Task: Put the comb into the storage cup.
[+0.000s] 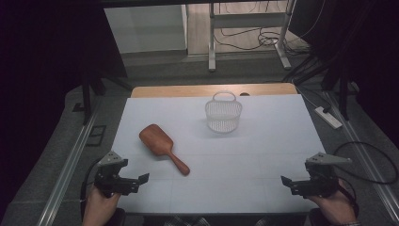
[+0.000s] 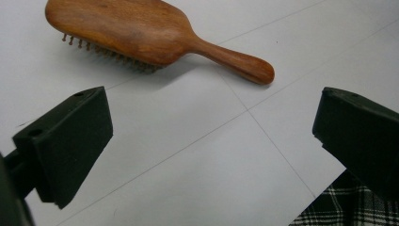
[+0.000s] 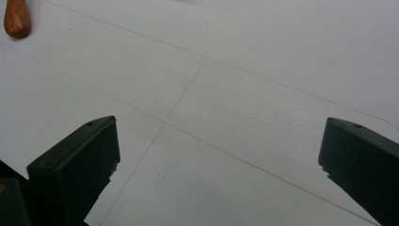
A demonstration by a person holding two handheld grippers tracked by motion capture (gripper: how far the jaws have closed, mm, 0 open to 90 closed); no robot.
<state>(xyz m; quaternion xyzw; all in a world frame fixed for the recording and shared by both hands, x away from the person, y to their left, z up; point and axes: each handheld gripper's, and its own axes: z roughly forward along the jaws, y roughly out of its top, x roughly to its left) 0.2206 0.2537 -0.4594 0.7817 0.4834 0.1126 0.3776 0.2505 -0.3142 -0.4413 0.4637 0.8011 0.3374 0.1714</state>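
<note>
A wooden hairbrush (image 1: 162,148) lies bristles down on the white table (image 1: 263,141), left of centre, its handle pointing toward the near right. A white mesh basket (image 1: 223,113) with a handle stands upright farther back, near the middle. My left gripper (image 1: 141,181) rests at the near left corner, open, with nothing between its jaws; the hairbrush (image 2: 155,35) lies just beyond them in the left gripper view (image 2: 211,155). My right gripper (image 1: 287,182) sits at the near right, open and empty (image 3: 219,169), with only the brush handle's tip (image 3: 16,19) far off at upper left.
A wooden strip (image 1: 188,90) edges the table's far side. Metal rails run along both sides of the table. A power strip (image 1: 328,117) and cables lie on the floor to the right. Checked fabric (image 2: 343,207) shows at the near table edge.
</note>
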